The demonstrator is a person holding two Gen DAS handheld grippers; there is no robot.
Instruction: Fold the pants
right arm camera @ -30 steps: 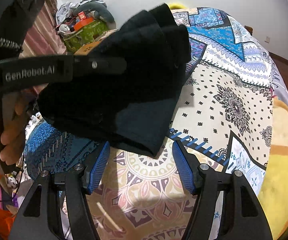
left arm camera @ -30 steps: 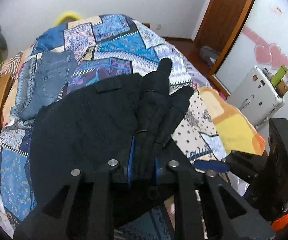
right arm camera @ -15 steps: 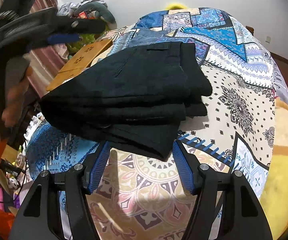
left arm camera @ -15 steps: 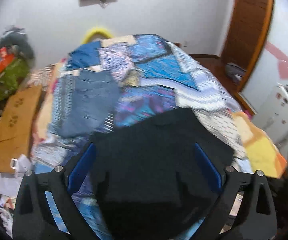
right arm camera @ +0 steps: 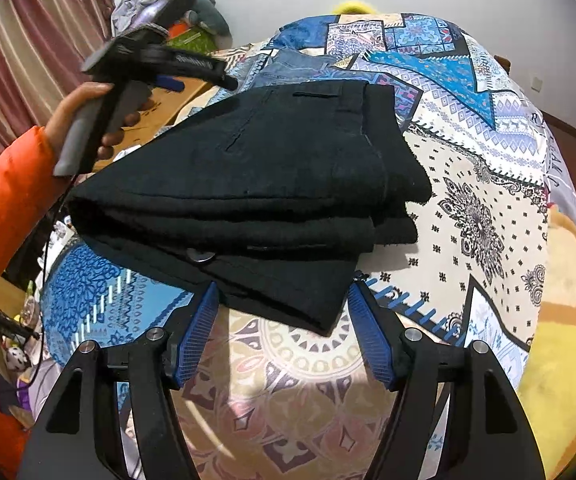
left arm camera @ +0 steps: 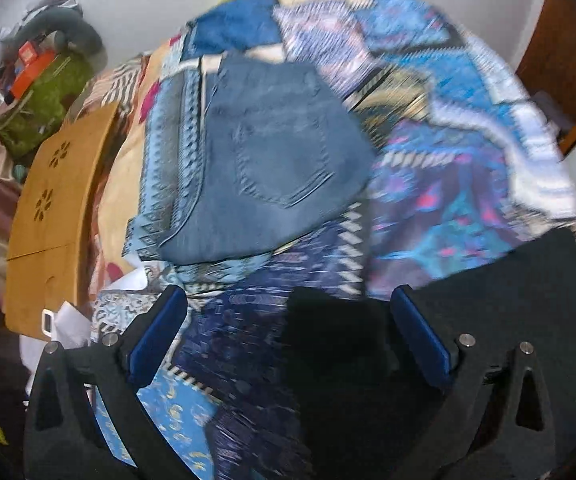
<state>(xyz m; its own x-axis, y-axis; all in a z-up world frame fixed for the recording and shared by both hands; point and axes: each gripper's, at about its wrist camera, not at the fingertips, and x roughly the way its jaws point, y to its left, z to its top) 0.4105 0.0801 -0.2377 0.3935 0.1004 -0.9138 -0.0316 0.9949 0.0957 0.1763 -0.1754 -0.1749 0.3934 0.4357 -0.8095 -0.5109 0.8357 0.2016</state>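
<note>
On the patchwork-quilted bed [right arm camera: 487,208], folded black fabric pants [right arm camera: 272,184] before my wide-open, empty right gripper [right arm camera: 282,332]; left gripper [left arm camera: 288,336] likewise agape.

Blk tongs [right arm camera: 282,334] (blue pads), orange sleeve [right arm camera: 4,200]

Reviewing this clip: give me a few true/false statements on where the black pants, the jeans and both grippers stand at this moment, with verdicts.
1. The black pants lie folded in a stack on the patterned bedspread. True.
2. The right gripper is shut on the pants. False: its jaws stand open, with the near corner of the stack between them, ungripped.
3. The left gripper is open and holds nothing. True.
4. The blue jeans sit on top of the black pants. False: they lie apart, farther up the bed.
5. The black pants are spread out flat at full length. False: they are folded into several layers.
</note>
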